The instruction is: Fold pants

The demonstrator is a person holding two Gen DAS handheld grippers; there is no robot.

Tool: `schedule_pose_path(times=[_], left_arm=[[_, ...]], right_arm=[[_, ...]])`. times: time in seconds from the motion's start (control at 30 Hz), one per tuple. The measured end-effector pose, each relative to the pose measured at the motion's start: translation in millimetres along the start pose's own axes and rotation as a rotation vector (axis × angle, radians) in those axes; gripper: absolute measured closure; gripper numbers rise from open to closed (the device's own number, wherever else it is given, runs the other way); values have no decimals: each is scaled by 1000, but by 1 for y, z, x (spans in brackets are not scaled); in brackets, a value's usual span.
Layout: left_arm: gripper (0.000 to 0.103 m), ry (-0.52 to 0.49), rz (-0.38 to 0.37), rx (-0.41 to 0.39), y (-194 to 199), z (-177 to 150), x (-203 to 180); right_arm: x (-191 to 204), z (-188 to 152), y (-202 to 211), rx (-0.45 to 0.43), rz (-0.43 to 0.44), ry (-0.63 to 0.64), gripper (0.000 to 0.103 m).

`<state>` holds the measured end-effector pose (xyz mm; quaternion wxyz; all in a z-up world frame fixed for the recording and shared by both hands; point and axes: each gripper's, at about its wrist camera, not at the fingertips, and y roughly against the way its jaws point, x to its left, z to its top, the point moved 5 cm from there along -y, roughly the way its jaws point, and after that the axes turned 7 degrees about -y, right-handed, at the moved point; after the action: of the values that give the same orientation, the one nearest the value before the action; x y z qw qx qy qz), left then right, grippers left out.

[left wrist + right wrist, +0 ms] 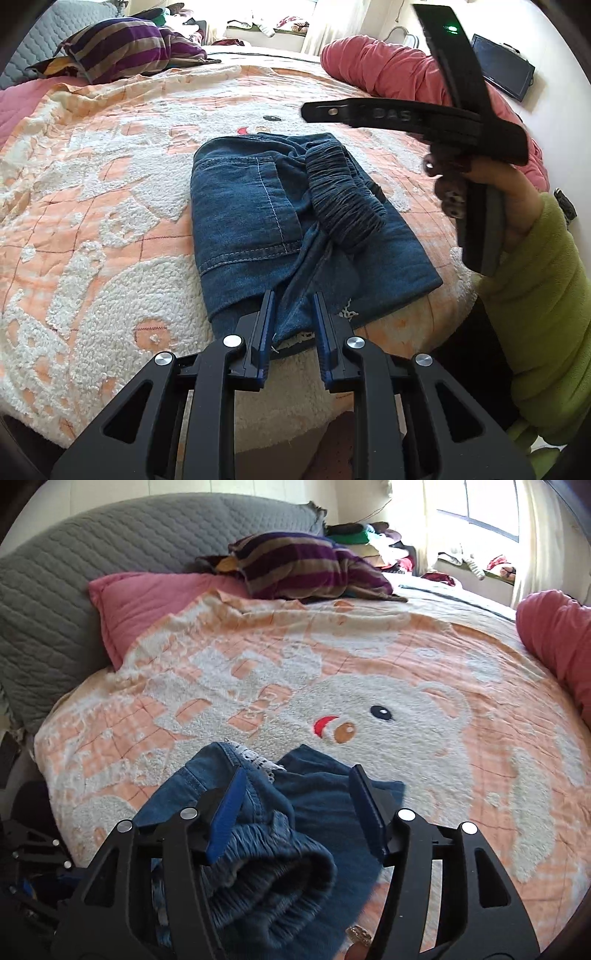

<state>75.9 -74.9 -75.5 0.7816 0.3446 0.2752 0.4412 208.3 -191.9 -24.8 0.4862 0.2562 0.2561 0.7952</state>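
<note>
The blue denim pants [280,221] lie folded into a compact bundle on the bed, elastic waistband [343,195] on top. My left gripper [293,299] is open, its blue-padded fingers either side of the bundle's near edge, not closed on it. In the right wrist view the pants [266,834] lie just under my right gripper [295,775], which is open with fingers wide apart above the waistband [277,882]. The right gripper's body and the hand holding it show raised at the right of the left wrist view [476,206].
The bed is covered by an orange and white fleece blanket [369,686]. A striped purple cloth [306,565] and a pink pillow [155,602] lie at the head by a grey headboard [74,572]. A rolled pink quilt [399,70] lies along the far side.
</note>
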Motion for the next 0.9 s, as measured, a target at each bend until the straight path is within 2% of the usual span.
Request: schedule_pose_path(times=[0.07, 0.37, 0.43, 0.5, 0.6, 0.83, 0.9], left_arm=[[83, -4, 2, 2, 1, -1, -2], [83, -10, 12, 20, 4, -10, -4], [83, 10, -9, 20, 9, -11, -4], [81, 53, -47, -7, 20, -8, 0], [70, 63, -28, -47, 38, -1, 4], [25, 84, -2, -103, 59, 9, 7], [21, 78, 15, -115, 63, 13, 5]], right_arm=[[-5, -3, 7, -9, -10, -7, 47], [-8, -24, 27, -11, -3, -35, 45], [-5, -28, 32, -18, -3, -39, 40], [-4, -30, 38, -27, 7, -41, 39], [0, -31, 51, -50, 15, -47, 36], [7, -31, 86, -121, 23, -53, 23], [8, -31, 94, -134, 17, -56, 21]])
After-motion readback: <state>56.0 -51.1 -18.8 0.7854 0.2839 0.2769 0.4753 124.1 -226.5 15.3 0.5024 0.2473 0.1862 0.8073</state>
